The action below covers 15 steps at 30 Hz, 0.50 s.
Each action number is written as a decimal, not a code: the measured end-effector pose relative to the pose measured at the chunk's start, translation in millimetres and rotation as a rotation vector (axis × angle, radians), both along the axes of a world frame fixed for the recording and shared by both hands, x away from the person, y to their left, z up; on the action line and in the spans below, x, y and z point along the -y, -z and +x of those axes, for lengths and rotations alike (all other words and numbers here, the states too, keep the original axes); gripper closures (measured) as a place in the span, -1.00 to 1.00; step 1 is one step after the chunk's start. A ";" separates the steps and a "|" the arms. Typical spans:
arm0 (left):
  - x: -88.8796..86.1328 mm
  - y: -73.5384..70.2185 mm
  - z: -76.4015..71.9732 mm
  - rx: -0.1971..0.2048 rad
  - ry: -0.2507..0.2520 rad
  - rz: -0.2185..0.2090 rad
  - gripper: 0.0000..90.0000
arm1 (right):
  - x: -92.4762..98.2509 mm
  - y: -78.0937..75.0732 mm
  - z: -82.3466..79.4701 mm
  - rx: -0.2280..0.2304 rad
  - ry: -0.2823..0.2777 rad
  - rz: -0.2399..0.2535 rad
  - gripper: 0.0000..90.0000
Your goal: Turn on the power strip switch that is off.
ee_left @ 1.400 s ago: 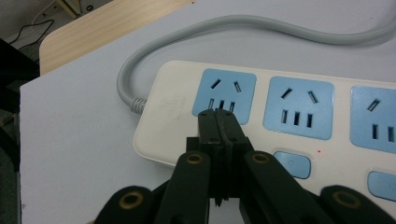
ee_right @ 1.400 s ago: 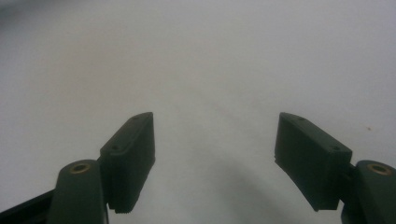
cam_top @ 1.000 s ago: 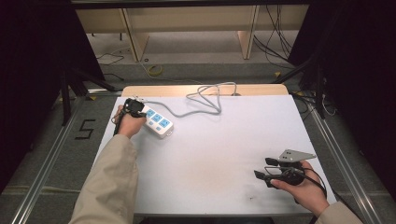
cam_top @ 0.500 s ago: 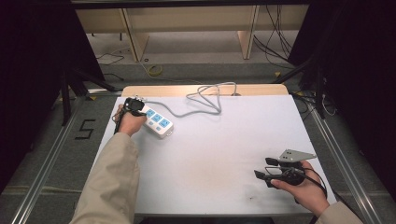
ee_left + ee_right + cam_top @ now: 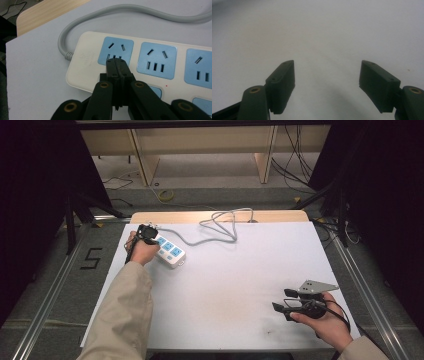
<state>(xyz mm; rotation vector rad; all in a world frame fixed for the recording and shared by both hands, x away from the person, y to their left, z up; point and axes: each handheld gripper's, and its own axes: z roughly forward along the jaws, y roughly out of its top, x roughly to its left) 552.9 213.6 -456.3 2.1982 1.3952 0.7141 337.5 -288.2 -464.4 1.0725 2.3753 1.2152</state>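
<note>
The power strip (image 5: 169, 251) lies near the far-left corner of the white table surface (image 5: 240, 285). Its grey cord (image 5: 220, 227) loops away from the strip along the far edge, obstructing passage there. The left gripper (image 5: 117, 65), jaws pressed together, sits over the strip's cord-end socket. Near and right of the strip, the surface is open. The right gripper (image 5: 281, 301), jaws spread, occupies the corner diagonally opposite the strip.
</note>
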 end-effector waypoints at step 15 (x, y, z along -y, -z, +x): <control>-10.4 -0.8 1.0 0.016 -0.029 0.003 1.00 | 0.5 0.1 -0.6 0.001 0.004 0.000 -0.35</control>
